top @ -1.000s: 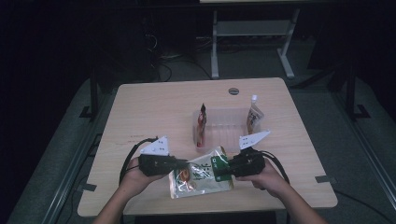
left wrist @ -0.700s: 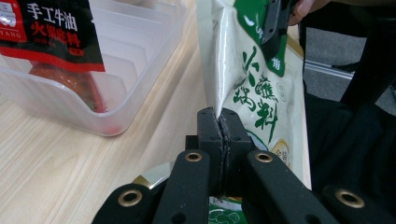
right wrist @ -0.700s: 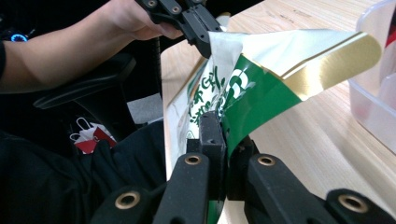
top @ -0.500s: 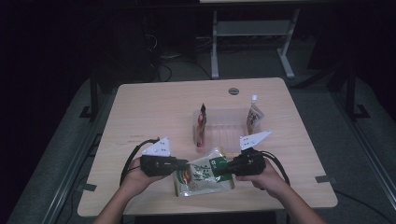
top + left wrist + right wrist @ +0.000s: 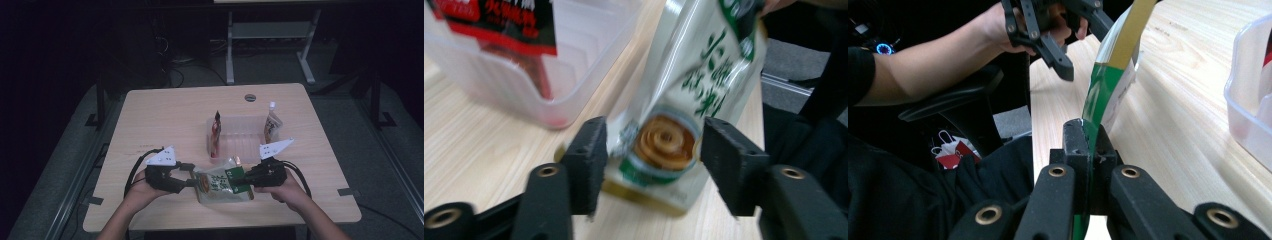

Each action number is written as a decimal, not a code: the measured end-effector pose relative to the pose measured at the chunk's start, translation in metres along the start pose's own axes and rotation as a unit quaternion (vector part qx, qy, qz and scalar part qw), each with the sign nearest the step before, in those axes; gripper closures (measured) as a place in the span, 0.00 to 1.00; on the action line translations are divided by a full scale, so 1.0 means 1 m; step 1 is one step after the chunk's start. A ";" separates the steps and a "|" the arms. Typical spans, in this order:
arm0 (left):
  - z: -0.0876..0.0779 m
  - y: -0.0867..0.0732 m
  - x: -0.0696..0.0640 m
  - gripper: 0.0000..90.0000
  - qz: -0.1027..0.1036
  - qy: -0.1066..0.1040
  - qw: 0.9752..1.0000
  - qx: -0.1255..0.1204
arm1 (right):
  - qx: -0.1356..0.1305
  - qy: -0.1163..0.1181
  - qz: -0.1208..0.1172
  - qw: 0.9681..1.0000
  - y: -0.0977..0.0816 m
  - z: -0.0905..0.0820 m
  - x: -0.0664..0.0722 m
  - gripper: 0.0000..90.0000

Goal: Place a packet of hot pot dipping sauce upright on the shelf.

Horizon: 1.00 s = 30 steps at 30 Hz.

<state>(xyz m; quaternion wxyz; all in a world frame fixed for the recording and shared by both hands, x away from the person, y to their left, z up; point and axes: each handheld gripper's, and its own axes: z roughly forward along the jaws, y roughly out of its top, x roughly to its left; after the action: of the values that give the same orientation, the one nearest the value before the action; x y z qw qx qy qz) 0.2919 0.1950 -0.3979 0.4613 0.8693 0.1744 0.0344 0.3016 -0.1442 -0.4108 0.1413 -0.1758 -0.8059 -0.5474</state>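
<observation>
Right gripper (image 5: 1087, 142) is clamped on the green edge of the flat green-and-white foil snack pouch (image 5: 222, 184), whose long axis runs across the wooden counter (image 5: 165, 112) toward the left gripper (image 5: 651, 165). That one has just been opening, pouch between its jaws unpressed. One pouch, one clear plastic tub (image 5: 240, 137), two sachets.
</observation>
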 end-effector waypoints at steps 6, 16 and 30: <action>0.003 -0.011 0.004 0.37 -0.016 0.002 1.000 0.018 | -0.013 0.004 -0.004 1.000 0.003 -0.005 0.002 1.00; 0.005 -0.015 0.008 0.30 -0.014 0.010 0.999 0.032 | -0.051 0.010 -0.005 0.999 0.009 -0.019 0.007 1.00; 0.002 -0.026 0.017 0.28 -0.029 0.022 0.998 0.044 | -0.102 -0.011 -0.022 0.994 0.021 -0.048 0.017 1.00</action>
<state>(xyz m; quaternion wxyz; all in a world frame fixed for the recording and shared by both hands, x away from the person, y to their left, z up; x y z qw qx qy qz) 0.3012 0.2124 -0.4218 0.4197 0.8822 0.2111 0.0323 0.2976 -0.1800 -0.3690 0.1013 -0.1777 -0.7511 -0.6277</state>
